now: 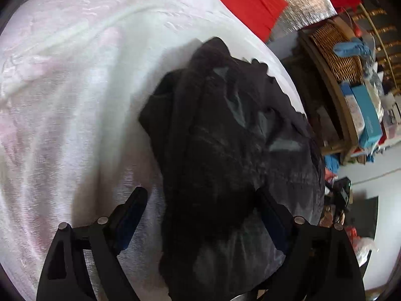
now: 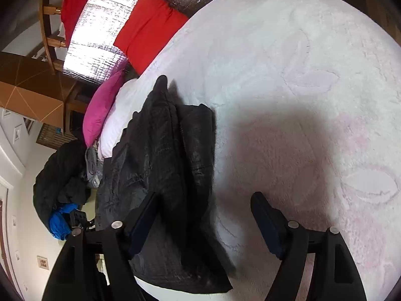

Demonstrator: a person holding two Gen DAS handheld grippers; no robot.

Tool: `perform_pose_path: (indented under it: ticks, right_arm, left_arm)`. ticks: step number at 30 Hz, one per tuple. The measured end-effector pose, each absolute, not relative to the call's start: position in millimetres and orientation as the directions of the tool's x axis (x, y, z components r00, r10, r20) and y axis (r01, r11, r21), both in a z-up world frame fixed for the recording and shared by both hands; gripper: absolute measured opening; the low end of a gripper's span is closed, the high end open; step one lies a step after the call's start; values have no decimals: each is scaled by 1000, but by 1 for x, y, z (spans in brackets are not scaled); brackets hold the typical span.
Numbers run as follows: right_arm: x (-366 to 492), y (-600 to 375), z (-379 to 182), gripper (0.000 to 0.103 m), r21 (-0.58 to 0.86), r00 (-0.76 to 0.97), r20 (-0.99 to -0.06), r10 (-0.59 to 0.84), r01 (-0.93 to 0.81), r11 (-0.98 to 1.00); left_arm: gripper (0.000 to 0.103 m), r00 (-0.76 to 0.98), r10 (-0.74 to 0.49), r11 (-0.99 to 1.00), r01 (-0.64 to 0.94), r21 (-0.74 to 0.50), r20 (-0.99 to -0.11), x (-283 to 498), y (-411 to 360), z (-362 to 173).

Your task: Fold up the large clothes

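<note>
Underneath everything spreads a white fleece blanket (image 1: 75, 100) (image 2: 288, 75) with faint pink leaf shapes, covering the bed. Near its edge lies the dark garment (image 1: 225, 150) (image 2: 170, 163), a black padded piece bunched into thick lengthwise folds, its shiny grey lining showing in places. Beyond the blanket sit red cushions (image 1: 250, 7) (image 2: 150, 30) against a silver quilted panel (image 2: 100, 37), and a pink pillow (image 2: 102, 107) lies just beside the garment's far end. A wicker basket (image 1: 335, 52) stands off the bed. Both grippers are spread wide: the left gripper (image 1: 203, 195) straddles the garment's near end, the right gripper (image 2: 204, 198) hovers over its edge and the blanket.
</note>
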State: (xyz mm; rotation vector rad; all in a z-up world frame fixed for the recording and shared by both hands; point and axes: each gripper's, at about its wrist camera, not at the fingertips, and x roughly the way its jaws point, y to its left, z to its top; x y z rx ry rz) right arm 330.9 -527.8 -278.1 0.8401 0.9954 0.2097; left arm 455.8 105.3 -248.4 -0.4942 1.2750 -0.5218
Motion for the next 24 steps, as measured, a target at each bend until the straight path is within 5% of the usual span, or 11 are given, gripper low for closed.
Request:
perform_pose_path:
  ticks: [12,15,24]
  right_arm:
    - [363,-504,-288,88,793,501,-559,661,89,603]
    - [377,-485,-285,102,783,485,-558,673,39,620]
    - [412,-434,-282,101,762,481,-573,664,15,647]
  left_arm:
    - [96,137,-708,706,160,-690,-693,456,53,-252]
    - [98,140,-729,685,140,-715,-670,458,46,-255]
    - [99,196,-743,666,115,-737,-641,461,39,-254]
